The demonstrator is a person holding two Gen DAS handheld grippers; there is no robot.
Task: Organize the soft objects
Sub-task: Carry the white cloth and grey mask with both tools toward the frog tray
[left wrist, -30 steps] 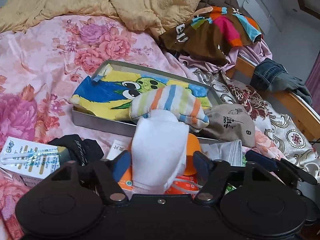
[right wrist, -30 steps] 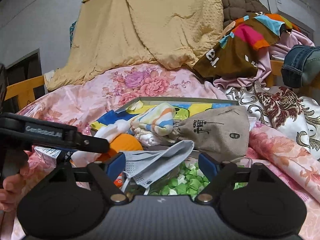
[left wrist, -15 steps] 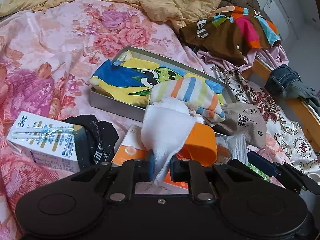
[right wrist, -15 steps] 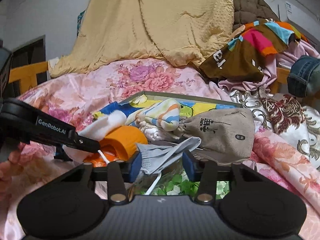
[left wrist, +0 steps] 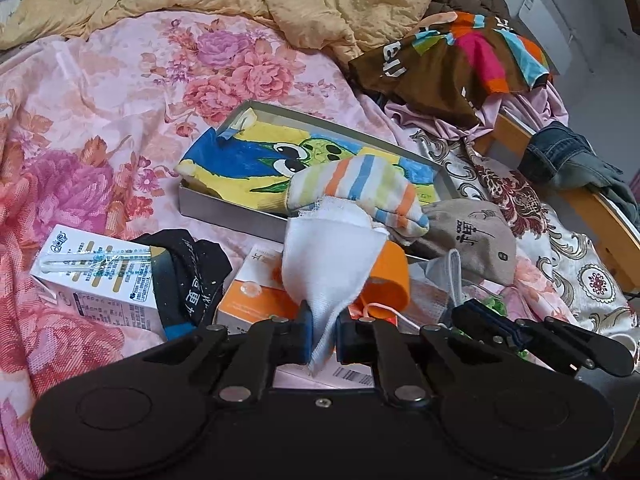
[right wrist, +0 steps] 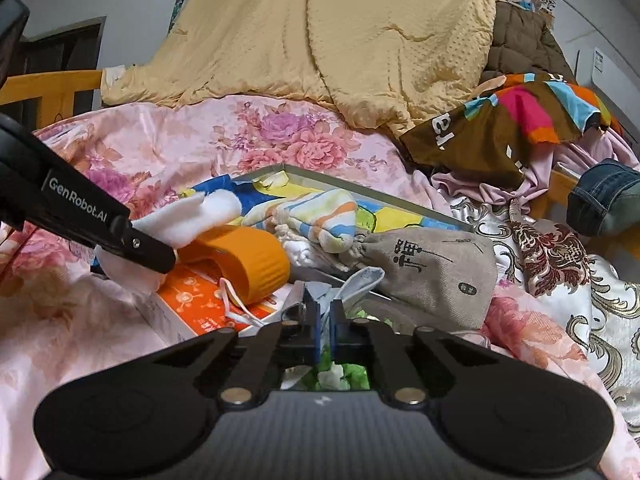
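My left gripper (left wrist: pixel 322 320) is closing on the lower corner of a white cloth (left wrist: pixel 324 256), and its pads press on it. The cloth stands up over an orange roll (left wrist: pixel 390 276). My right gripper (right wrist: pixel 325 312) is shut on a pale blue face mask (right wrist: pixel 356 284) beside a grey drawstring pouch (right wrist: pixel 432 276). Behind them a metal tray (left wrist: pixel 224 212) holds a yellow and blue cartoon cloth (left wrist: pixel 248 168) and a striped sock (left wrist: pixel 360 184). In the right wrist view the left gripper's fingers (right wrist: pixel 152 254) hold the white cloth (right wrist: pixel 192 220) at the left.
All lies on a bed with a pink floral cover (left wrist: pixel 100 120). A milk carton (left wrist: pixel 92 280), a black sock (left wrist: pixel 192 276) and an orange box (left wrist: pixel 248 300) sit at the near left. A yellow blanket (right wrist: pixel 320 32), a brown colourful garment (left wrist: pixel 448 64), jeans (left wrist: pixel 568 160) and a wooden rail (left wrist: pixel 608 232) lie behind and right.
Both grippers went from wide open to shut: the left on the white cloth, the right on the face mask. The left view shifted a little rightward.
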